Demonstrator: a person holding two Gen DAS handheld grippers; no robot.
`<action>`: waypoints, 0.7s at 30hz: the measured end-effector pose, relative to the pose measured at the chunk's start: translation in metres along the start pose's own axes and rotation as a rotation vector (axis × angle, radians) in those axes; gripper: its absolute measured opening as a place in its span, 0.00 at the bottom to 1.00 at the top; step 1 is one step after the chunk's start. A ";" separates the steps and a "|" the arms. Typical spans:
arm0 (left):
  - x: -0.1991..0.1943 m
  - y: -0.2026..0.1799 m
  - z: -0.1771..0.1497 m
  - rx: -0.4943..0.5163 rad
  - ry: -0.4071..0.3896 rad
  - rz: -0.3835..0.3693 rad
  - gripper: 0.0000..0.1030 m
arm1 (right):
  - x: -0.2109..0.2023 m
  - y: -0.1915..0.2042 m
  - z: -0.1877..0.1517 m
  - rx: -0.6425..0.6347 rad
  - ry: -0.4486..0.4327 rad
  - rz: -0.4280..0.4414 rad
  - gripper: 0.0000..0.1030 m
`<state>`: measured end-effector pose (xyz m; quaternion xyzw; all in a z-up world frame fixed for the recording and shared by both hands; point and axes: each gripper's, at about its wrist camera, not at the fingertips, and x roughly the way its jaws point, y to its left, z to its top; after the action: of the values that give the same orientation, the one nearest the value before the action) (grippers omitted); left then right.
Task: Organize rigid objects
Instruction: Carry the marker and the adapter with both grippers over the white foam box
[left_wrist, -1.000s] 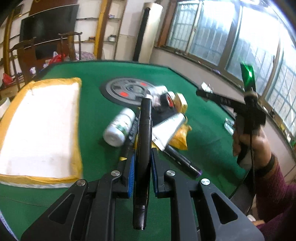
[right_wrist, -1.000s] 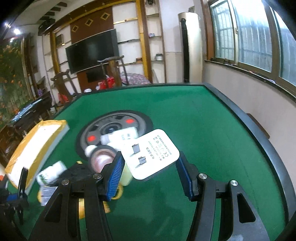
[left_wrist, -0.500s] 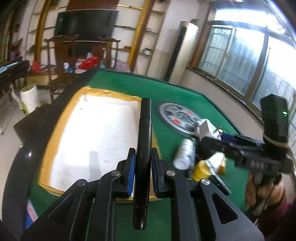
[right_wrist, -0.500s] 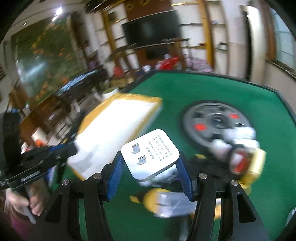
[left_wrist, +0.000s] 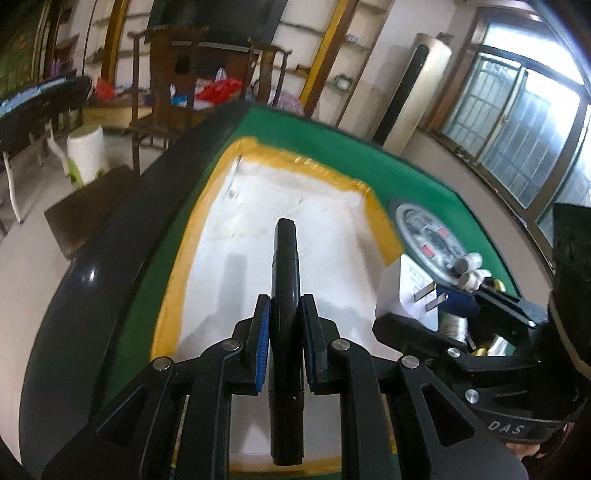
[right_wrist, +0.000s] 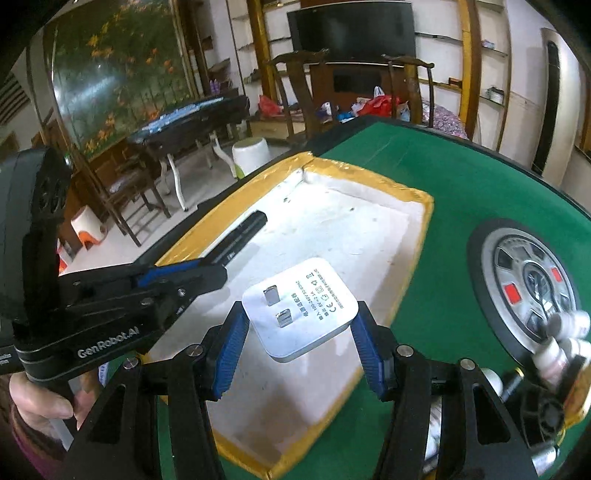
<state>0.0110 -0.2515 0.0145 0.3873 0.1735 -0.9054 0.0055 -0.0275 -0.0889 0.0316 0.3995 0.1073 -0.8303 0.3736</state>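
Observation:
My left gripper (left_wrist: 284, 321) is shut on a long black pen (left_wrist: 284, 280) and holds it above the white tray with a yellow rim (left_wrist: 236, 147). The pen also shows in the right wrist view (right_wrist: 243, 230), over the tray's left side. My right gripper (right_wrist: 299, 332) is shut on a white plug adapter (right_wrist: 301, 306), prongs up, above the tray (right_wrist: 369, 177). The adapter shows in the left wrist view (left_wrist: 402, 291) at the tray's right edge.
A pile of small white bottles (right_wrist: 561, 343) and other items lies right of the tray on the green table (right_wrist: 461, 177), by a round grey disc (right_wrist: 528, 280). The table's black edge (left_wrist: 122, 229), chairs and a white stool (right_wrist: 251, 153) lie to the left.
Both grippers have swung left from the pile of objects to above the white tray, each still holding its object.

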 end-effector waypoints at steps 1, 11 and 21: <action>0.002 0.004 -0.001 -0.011 0.013 0.006 0.13 | 0.003 0.004 0.000 -0.009 0.015 0.002 0.50; -0.018 0.006 -0.022 -0.014 0.052 0.116 0.13 | 0.018 0.030 -0.015 -0.082 0.107 0.055 0.50; -0.043 0.011 -0.042 -0.059 0.036 0.221 0.13 | 0.015 0.065 -0.031 -0.257 0.132 0.100 0.51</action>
<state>0.0722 -0.2538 0.0138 0.4199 0.1564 -0.8867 0.1138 0.0299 -0.1277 0.0077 0.4069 0.2168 -0.7621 0.4546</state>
